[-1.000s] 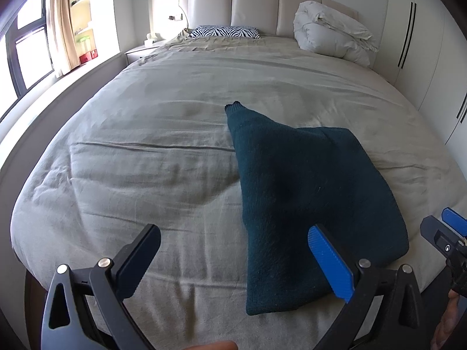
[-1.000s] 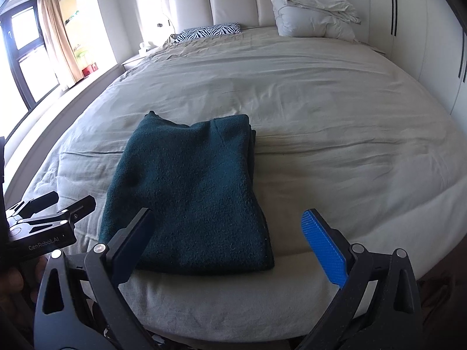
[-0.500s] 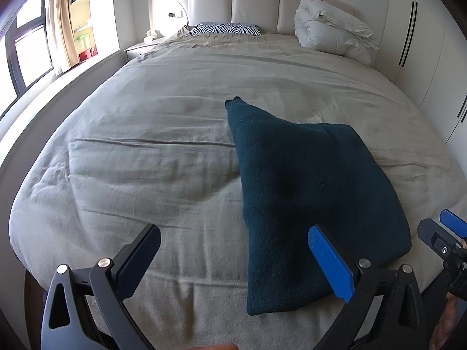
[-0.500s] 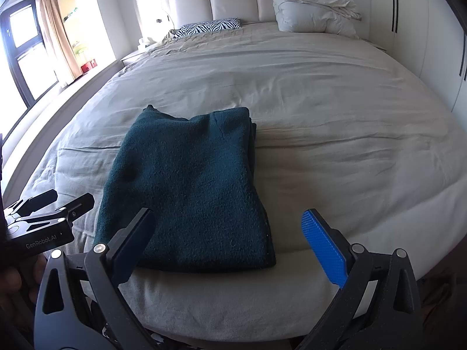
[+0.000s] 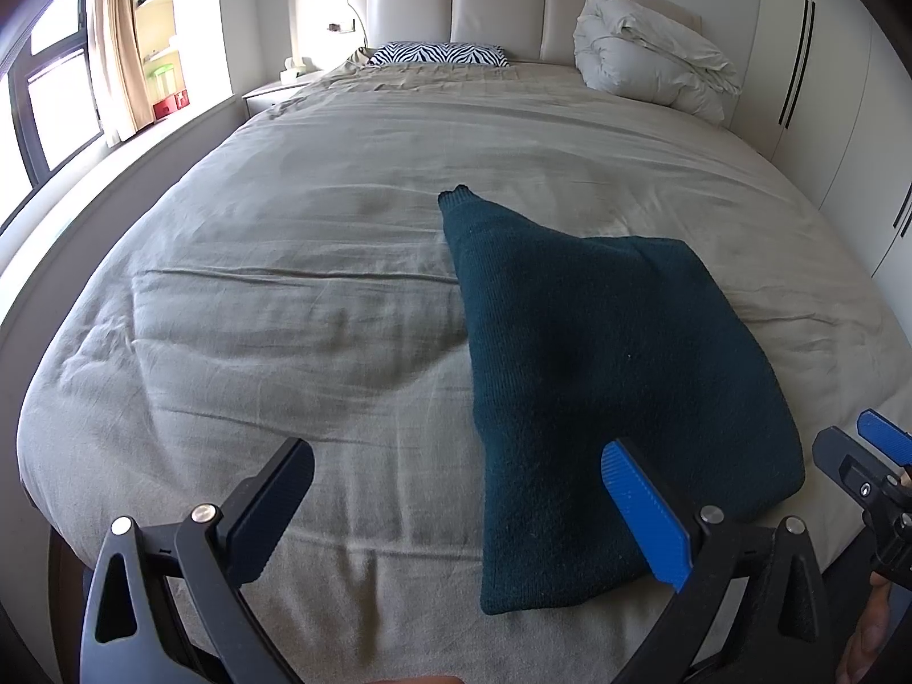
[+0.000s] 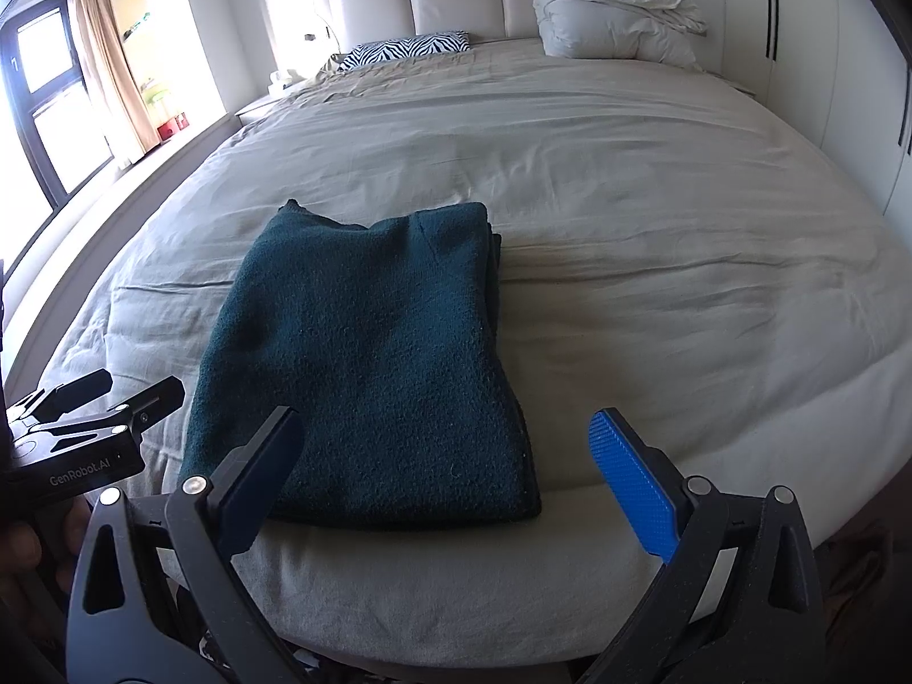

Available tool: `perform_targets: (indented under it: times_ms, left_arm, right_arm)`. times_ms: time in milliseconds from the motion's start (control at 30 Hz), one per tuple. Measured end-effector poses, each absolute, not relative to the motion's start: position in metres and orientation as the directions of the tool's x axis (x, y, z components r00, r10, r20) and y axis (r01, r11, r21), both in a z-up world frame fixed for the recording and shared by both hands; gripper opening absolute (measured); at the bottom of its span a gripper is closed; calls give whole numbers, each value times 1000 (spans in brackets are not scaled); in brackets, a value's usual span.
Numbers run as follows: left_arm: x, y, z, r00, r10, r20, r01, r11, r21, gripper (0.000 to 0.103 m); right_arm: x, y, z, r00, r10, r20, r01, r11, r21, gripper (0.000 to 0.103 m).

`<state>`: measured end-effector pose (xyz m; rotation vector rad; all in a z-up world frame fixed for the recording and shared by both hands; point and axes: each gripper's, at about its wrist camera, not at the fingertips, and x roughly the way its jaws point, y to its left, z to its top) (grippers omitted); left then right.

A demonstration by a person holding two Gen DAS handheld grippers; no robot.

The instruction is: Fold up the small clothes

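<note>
Dark teal knit sweater [image 6: 365,365] lies folded flat on the beige bedcover [image 6: 655,216], near the foot edge of the bed. The right wrist view shows it almost square-on: a neat rectangle with stacked layers visible along its right edge, and one small corner poking out at the far left. The left wrist view sees the same sweater [image 5: 598,376] from the side, where that far corner reads as a narrow point reaching up the bed.

The left gripper [image 5: 456,507] hangs over bare bedcover [image 5: 256,285] beside the sweater's left edge, its jaws spread wide and grasping nothing; its blue pad overlaps the sweater only in line of sight. The right gripper [image 6: 444,467] sits at the foot edge, jaws likewise wide apart and empty, with the sweater's near hem between them in the picture.

Each view catches the other tool at its margin. A zebra-print pillow [image 6: 407,48] and a bundled white duvet [image 6: 610,17] rest against the padded headboard [image 5: 496,5].
</note>
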<state>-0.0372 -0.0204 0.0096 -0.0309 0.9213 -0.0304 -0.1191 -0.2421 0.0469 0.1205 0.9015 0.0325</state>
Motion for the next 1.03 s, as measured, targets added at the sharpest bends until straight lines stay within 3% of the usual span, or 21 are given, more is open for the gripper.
perform_targets:
  times_ms: [1033]
  left_arm:
    - [-37,-17,4,593,-35,-805,19,999,-29,103]
  right_arm:
    - [-121,-241,41,606,87,-791,24,992,127,102]
